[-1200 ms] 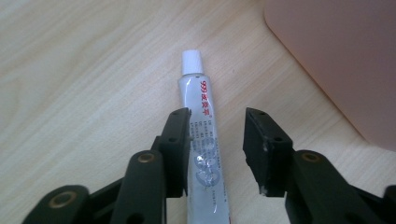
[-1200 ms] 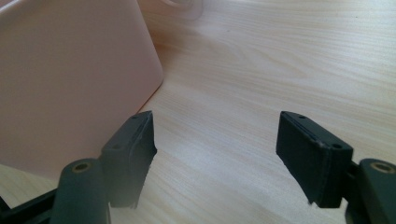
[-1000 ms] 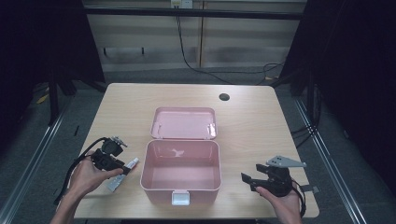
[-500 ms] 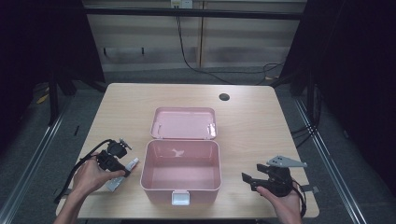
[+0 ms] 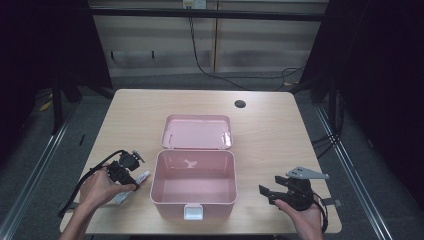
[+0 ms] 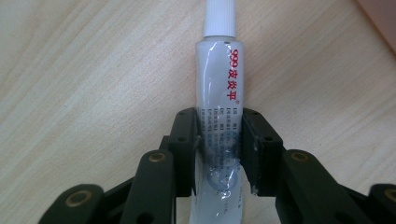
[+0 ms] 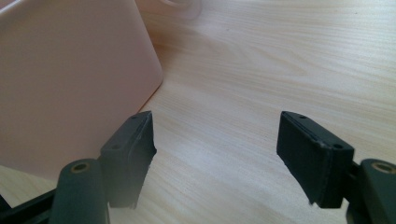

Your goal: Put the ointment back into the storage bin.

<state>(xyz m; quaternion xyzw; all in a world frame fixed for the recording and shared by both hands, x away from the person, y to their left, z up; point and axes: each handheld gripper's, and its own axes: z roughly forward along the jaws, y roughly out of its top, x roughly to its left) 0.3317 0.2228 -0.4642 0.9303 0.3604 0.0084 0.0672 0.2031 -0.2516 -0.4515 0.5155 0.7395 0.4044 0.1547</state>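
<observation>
The left gripper (image 6: 219,140) is clamped on a white plastic ointment tube with red lettering (image 6: 220,88), lying on the pale wooden surface (image 5: 270,130) just left of the open pink plastic box (image 5: 194,177). The right gripper (image 7: 215,154) rests right of that box, jaws apart and holding nothing.

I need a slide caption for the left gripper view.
Left hand-held gripper closed on a white tube lying on the wooden table.

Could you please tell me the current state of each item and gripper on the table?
Pink box: open and empty, upright.
Lid: swung back behind the box, inner face up.
Tube: lying flat on the table, white cap on, clamped by the left gripper.
Left gripper: shut on the tube's lower part.
Right gripper: open, holding nothing, beside the box.
</observation>
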